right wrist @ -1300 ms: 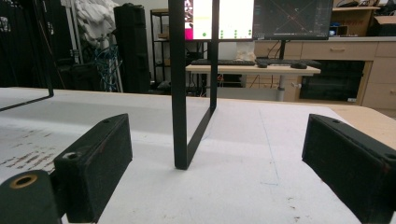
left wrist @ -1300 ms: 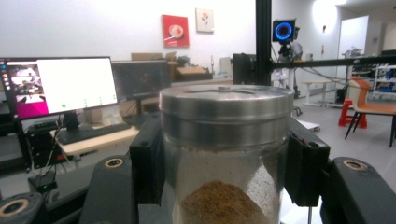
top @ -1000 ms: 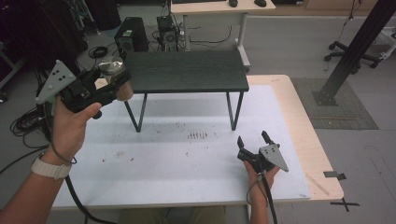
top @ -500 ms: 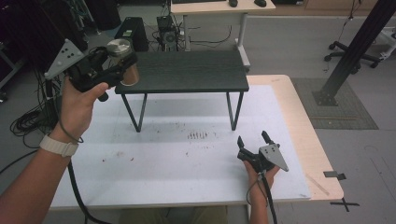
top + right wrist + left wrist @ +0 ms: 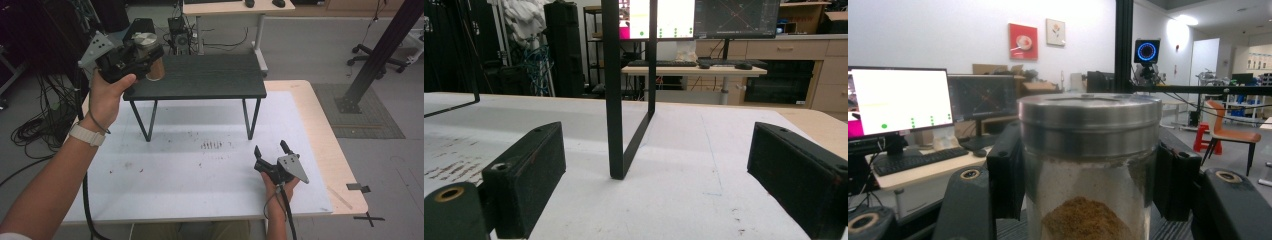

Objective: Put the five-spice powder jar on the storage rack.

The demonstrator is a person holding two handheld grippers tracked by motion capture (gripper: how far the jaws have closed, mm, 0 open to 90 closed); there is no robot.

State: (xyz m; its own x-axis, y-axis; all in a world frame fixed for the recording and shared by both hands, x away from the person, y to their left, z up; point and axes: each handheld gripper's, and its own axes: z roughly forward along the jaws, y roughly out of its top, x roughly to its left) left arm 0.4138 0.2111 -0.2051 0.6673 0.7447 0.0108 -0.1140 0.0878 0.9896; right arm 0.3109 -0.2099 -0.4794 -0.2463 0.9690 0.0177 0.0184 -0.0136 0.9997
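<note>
A clear jar with a metal lid and brown powder inside is clamped in my left gripper, above the left end of the small black table. In the left gripper view the jar stands upright between both black pads, which press on its sides. My right gripper rests low on the white mat at the front right, jaws wide apart with nothing between them. In the right gripper view its pads frame a black table leg farther off.
The small black table stands on thin legs at the back of the mat. Cables hang off the left side. A desk and a black post base lie beyond the mat.
My left hand has carried the jar rightward and away from me, from beside the black table's left end to above its left edge. The right gripper has stayed put.
</note>
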